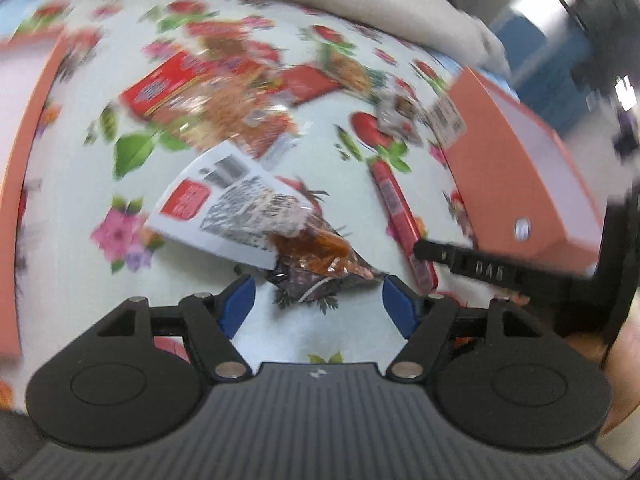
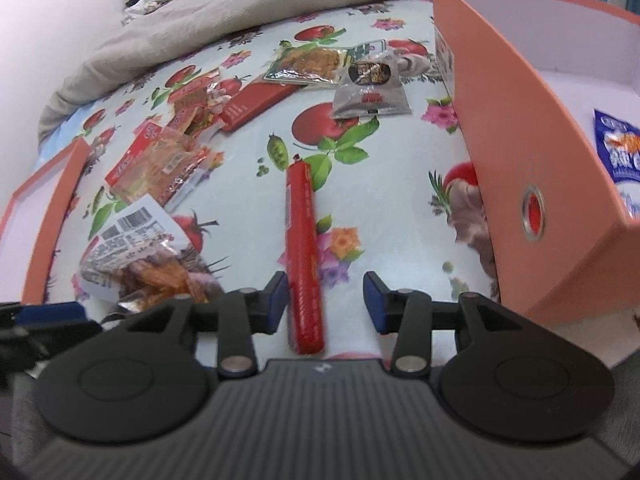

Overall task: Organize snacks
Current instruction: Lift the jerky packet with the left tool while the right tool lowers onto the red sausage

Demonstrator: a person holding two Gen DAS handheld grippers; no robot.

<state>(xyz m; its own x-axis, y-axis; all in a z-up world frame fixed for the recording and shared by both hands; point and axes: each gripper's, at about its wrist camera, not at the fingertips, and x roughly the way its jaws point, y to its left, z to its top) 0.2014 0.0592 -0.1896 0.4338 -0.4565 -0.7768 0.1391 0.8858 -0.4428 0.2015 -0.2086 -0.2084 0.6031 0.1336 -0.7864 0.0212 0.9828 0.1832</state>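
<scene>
My left gripper (image 1: 320, 304) stands open over the flowered cloth (image 1: 280, 332). A clear snack packet (image 1: 312, 248) with a white label and orange-brown contents lies just ahead of it, its near corner between the blue pads (image 1: 240, 304); neither pad presses on it. In the right wrist view the same packet (image 2: 152, 272) shows at lower left. My right gripper (image 2: 326, 304) is open around a long red sausage stick (image 2: 304, 240) lying lengthwise on the cloth, close to the left pad and clear of the right one. The stick (image 1: 400, 212) also appears in the left wrist view.
An orange box (image 2: 520, 140) stands open at the right with a blue-and-white packet (image 2: 620, 152) inside. Another orange box (image 2: 44, 208) lies at the left. Several red packs (image 2: 160, 164), a red carton (image 2: 256, 104), a green-edged packet (image 2: 308, 62) and a silver packet (image 2: 370, 88) lie farther back. A beige blanket (image 2: 240, 12) borders the far edge.
</scene>
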